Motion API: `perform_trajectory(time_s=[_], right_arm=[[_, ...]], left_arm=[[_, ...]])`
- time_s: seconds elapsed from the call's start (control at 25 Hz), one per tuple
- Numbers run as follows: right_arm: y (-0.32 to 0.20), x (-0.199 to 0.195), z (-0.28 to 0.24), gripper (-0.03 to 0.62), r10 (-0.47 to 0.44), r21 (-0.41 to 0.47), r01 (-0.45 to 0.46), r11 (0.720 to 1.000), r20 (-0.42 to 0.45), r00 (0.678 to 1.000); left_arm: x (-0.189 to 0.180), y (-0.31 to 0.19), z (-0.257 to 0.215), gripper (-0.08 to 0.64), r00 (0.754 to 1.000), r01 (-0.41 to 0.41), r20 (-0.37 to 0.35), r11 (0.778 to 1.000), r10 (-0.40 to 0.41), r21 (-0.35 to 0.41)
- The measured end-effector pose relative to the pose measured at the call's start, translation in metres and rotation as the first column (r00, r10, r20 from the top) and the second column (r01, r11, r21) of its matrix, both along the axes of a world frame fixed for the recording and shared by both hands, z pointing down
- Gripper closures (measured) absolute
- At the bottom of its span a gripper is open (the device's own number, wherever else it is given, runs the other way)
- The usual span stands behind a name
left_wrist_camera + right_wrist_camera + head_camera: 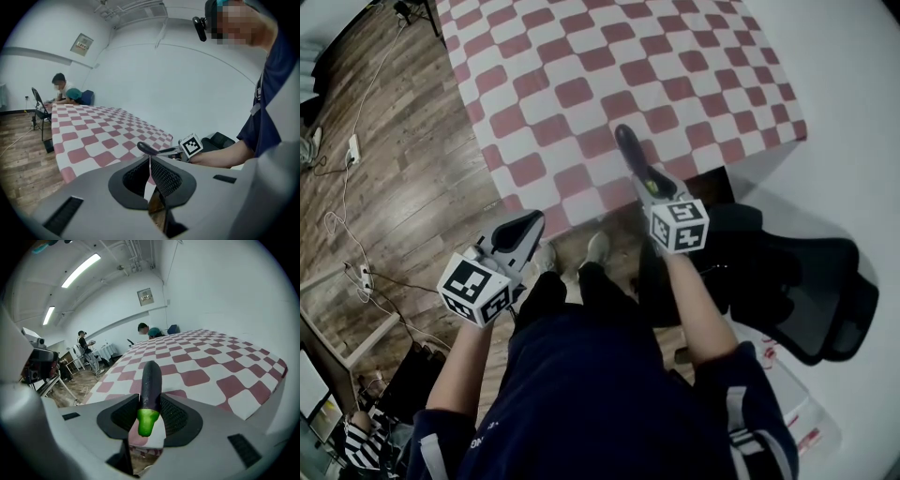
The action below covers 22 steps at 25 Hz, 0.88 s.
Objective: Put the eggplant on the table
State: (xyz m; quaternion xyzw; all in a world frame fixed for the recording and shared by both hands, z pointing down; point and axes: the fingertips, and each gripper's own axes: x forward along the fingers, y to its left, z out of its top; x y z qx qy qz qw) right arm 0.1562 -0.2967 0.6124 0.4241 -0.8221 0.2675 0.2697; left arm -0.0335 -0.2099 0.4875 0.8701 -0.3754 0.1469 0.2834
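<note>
Two grippers in view, one per hand.

Right gripper (151, 405): jaws part-way apart and clamped on the eggplant (151, 383). Both black ribbed pads press its sides near the stalk end. The green stalk points back toward the camera; the dark purple body sticks out forward past the jaw tips. In the head view the right gripper (645, 178) is held out ahead of the person, and the eggplant (628, 148) reaches over the near edge of the table (581, 56). It looks raised above the red-and-white checked cloth, not lying on it.

Left gripper (150, 161): pads meet at the tips, nothing between them; only cloth and floor show through the slit behind. In the head view the left gripper (528, 223) sits lower and to the left, off the table, over the wood floor (384, 141).

The left gripper view also catches the eggplant (146, 148) and the right gripper's marker cube (191, 145) against the table's near corner.

Surroundings: black office chair (806, 291) just right of the person. White cables trail across the floor. A seated person (147, 329) is at the table's far end, and another person (84, 345) stands well beyond.
</note>
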Motion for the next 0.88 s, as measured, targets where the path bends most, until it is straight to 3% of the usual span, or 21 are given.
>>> perform_trajectory(time_s=[0.44, 0.64, 0.88], right_arm=[[-0.022, 0.013, 0.045, 0.442, 0.007, -0.023, -0.009, 1.0, -0.094, 0.996], [-0.021, 0.013, 0.052, 0.434, -0.002, -0.031, -0.001, 1.0, -0.095, 0.995], [-0.017, 0.012, 0.051, 0.38, -0.004, -0.034, 0.001, 0.999, -0.076, 0.997]], left_arm=[[0.004, -0.008, 0.015, 0.526, 1.0, 0.022, 0.022, 0.999, -0.021, -0.042], [0.011, -0.01, 0.018, 0.526, 1.0, 0.013, 0.017, 0.998, -0.012, -0.058], [0.014, -0.013, 0.014, 0.526, 1.0, -0.009, 0.019, 0.999, 0.01, -0.041]])
